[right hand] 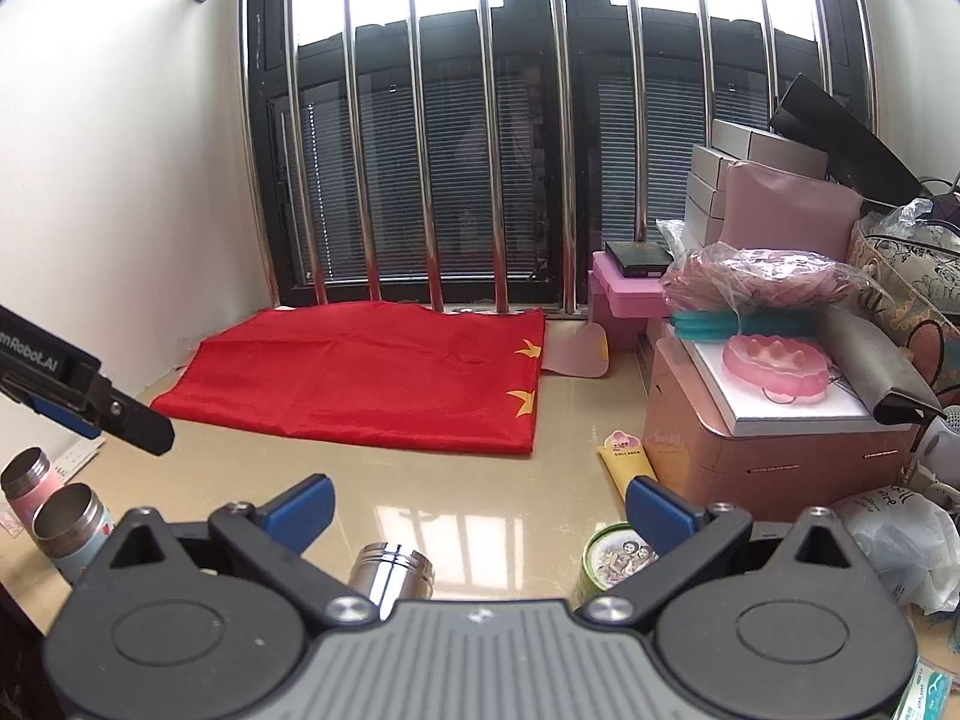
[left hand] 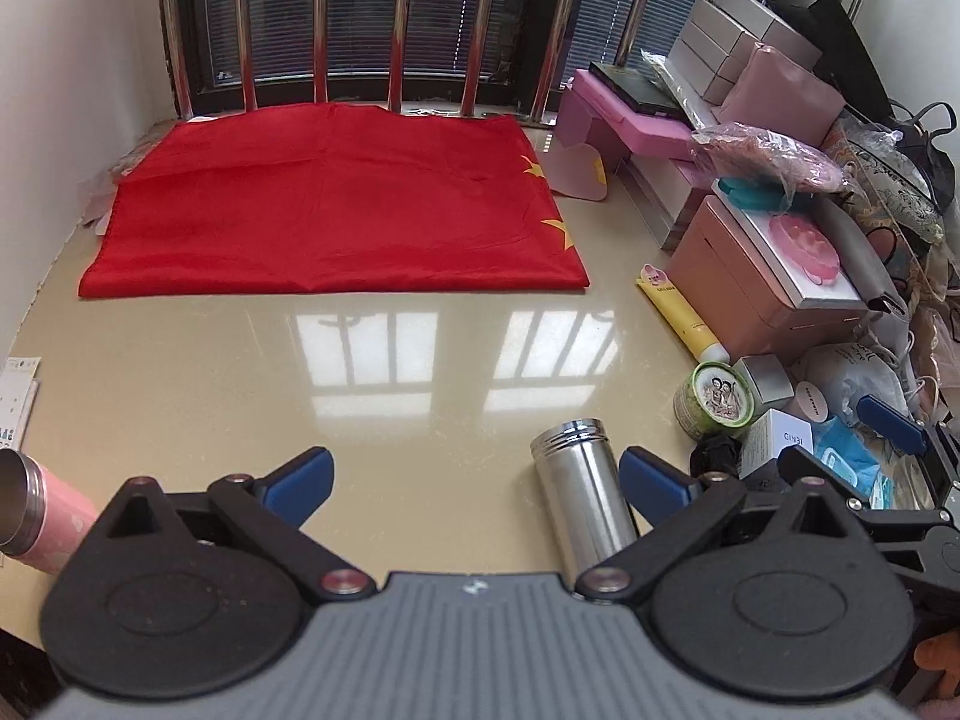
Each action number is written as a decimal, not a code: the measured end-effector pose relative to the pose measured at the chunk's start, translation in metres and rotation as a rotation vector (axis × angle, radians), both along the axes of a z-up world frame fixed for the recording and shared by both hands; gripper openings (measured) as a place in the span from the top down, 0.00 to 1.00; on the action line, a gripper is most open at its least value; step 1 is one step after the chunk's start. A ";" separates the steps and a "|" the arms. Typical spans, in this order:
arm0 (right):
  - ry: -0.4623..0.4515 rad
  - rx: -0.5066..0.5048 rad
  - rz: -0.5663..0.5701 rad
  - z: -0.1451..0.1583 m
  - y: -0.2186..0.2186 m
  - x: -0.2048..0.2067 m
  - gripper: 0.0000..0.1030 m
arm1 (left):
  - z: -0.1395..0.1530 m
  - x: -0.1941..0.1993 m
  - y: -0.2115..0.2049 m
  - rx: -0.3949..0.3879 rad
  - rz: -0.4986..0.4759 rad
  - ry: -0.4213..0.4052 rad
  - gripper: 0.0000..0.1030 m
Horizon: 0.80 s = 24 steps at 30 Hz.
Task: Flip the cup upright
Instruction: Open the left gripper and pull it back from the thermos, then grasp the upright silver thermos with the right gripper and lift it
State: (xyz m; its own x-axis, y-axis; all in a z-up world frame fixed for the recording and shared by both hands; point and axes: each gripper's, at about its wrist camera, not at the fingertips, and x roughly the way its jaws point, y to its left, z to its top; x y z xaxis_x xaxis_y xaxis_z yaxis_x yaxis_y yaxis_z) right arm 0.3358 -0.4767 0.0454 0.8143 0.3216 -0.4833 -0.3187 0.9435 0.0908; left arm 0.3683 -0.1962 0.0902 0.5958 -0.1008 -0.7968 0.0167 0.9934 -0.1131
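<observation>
A bare steel cup [left hand: 582,492] lies on its side on the beige table, its threaded mouth pointing away from me. In the left wrist view it lies just inside the right finger of my open left gripper [left hand: 477,480], touching nothing. In the right wrist view the same cup [right hand: 393,570] lies low between the fingers of my open right gripper [right hand: 480,507], nearer the left finger. The left gripper's body [right hand: 90,396] shows at the left edge of the right wrist view. Both grippers are empty.
A pink cup [left hand: 36,510] and a light blue cup [right hand: 72,531] stand at the left. A green tin [left hand: 714,399], a yellow tube [left hand: 678,312], pink boxes [left hand: 768,282] and clutter crowd the right. A red flag [left hand: 336,204] lies at the back by the barred window.
</observation>
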 end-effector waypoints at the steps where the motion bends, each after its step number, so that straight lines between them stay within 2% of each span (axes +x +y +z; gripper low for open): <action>1: 0.004 -0.010 0.002 0.002 0.006 -0.007 0.00 | 0.003 -0.010 0.005 0.006 -0.011 -0.011 0.00; 7: 0.059 -0.045 -0.026 0.011 0.041 -0.044 0.00 | 0.006 -0.061 0.031 0.039 -0.059 -0.061 0.00; 11: 0.149 -0.103 -0.046 0.007 0.069 -0.060 0.00 | -0.006 -0.091 0.042 0.059 -0.095 -0.077 0.00; 14: 0.223 -0.103 0.001 -0.007 0.083 -0.061 0.00 | -0.024 -0.102 0.046 0.111 -0.081 -0.061 0.00; 16: 0.236 -0.123 0.041 -0.017 0.090 -0.054 0.00 | -0.032 -0.102 0.049 0.121 -0.047 -0.057 0.00; 19: 0.305 -0.156 0.062 -0.035 0.098 -0.024 0.00 | -0.050 -0.096 0.054 0.106 0.000 -0.054 0.00; 24: 0.422 -0.147 0.074 -0.058 0.099 0.023 0.00 | -0.071 -0.080 0.057 0.083 0.015 -0.036 0.00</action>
State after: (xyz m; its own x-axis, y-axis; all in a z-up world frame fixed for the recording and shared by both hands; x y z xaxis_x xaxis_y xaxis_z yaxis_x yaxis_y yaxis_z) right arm 0.3589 -0.3780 -0.0128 0.5132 0.2748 -0.8131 -0.3501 0.9320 0.0939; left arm 0.2887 -0.1397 0.0196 0.6250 -0.0261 -0.7802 0.0039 0.9995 -0.0303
